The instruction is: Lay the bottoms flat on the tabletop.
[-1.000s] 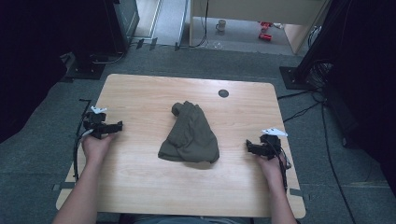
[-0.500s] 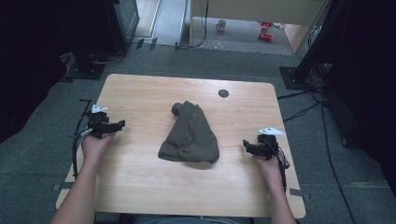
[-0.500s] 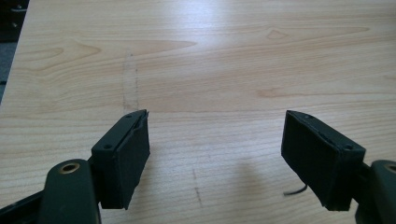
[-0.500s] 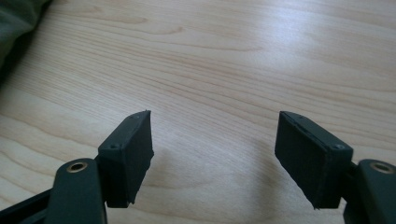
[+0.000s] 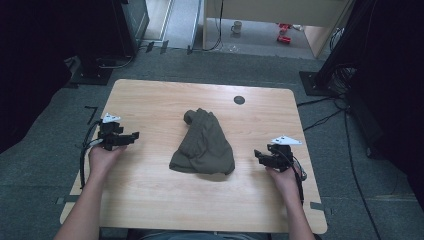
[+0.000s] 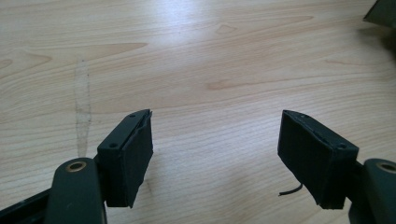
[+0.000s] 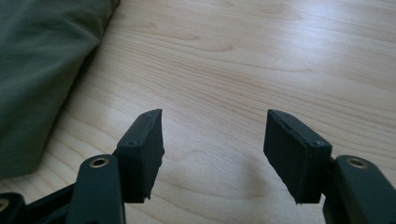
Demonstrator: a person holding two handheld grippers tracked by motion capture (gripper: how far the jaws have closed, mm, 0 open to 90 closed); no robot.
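A crumpled olive-green garment [image 5: 204,145] lies in the middle of the wooden table [image 5: 150,100]. My left gripper [image 5: 134,136] hovers over the table's left side and points right toward the garment, well short of it. In the left gripper view its jaws [image 6: 215,116] stand apart over bare wood, with a corner of the garment [image 6: 383,11] at the top right. My right gripper [image 5: 257,154] points left, close to the garment's right edge. Its jaws [image 7: 215,114] are apart over bare wood, the garment [image 7: 42,60] just to their left. Both pairs of jaws have just been closing, with nothing between them.
A black round grommet [image 5: 239,100] sits in the tabletop near the far edge. Dark equipment stands and cables [image 5: 345,145] surround the table on the grey floor. A mug [image 5: 236,27] stands on the floor far behind.
The right gripper has edged left toward the garment. The left gripper has shifted only slightly. The garment has not moved.
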